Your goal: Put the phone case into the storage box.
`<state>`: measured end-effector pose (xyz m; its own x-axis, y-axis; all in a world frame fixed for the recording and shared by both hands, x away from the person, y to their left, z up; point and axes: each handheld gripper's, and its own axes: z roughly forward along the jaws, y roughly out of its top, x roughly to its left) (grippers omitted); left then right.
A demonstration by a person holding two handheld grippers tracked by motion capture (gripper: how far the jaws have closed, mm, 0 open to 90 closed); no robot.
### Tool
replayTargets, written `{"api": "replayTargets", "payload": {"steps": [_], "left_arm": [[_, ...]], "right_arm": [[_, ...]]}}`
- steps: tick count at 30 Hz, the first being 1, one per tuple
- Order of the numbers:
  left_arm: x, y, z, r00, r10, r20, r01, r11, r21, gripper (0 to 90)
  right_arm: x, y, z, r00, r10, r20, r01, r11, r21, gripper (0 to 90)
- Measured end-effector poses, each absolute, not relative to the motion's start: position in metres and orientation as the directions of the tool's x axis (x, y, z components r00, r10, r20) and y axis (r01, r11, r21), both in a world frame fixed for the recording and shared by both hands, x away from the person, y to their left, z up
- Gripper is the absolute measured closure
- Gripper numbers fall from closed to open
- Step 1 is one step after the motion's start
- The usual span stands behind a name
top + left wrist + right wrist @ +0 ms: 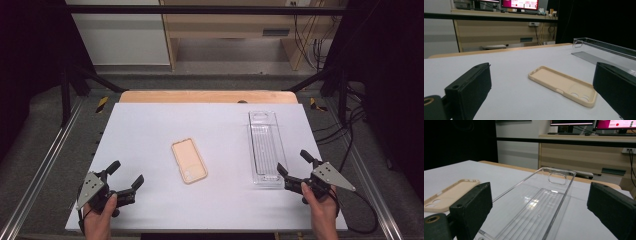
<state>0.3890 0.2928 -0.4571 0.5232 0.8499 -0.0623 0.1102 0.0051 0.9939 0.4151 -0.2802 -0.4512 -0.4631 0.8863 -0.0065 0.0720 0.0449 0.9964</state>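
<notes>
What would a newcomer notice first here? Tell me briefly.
A beige phone case lies open side up in the middle of the white table. To its right lies a long clear plastic tray. The left gripper and right gripper stand open near the front edge, holding nothing.

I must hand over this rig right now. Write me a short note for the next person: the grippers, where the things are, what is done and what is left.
Left gripper: open, holds nothing, near the table's front left, jaws pointing toward the beige phone case.
Right gripper: open, holds nothing, at the near end of the clear plastic tray; I cannot tell if it touches it.
Things: the phone case lies open side up at the middle of the white table. The tray lies to its right, lengthwise away from you, with nothing in it.
Done: nothing visible yet; both things lie untouched.
Left: probably to pick up the case and put it in the tray.
</notes>
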Motion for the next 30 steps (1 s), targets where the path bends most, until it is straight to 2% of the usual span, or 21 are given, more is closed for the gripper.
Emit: {"api": "replayTargets", "payload": {"steps": [16,30], "left_arm": [[0.397,0.262,-0.457,0.565,0.824,-0.037,0.193,-0.088,0.977,2.3],[0.450,0.203,-0.445,0.639,0.769,0.035,0.224,-0.229,0.947,2.7]], "right_arm": [[0.408,-0.280,-0.453,-0.432,0.901,-0.039,0.074,0.078,0.994,6.6],[0.407,-0.281,-0.455,-0.407,0.913,-0.035,0.084,0.075,0.994,5.7]]}}
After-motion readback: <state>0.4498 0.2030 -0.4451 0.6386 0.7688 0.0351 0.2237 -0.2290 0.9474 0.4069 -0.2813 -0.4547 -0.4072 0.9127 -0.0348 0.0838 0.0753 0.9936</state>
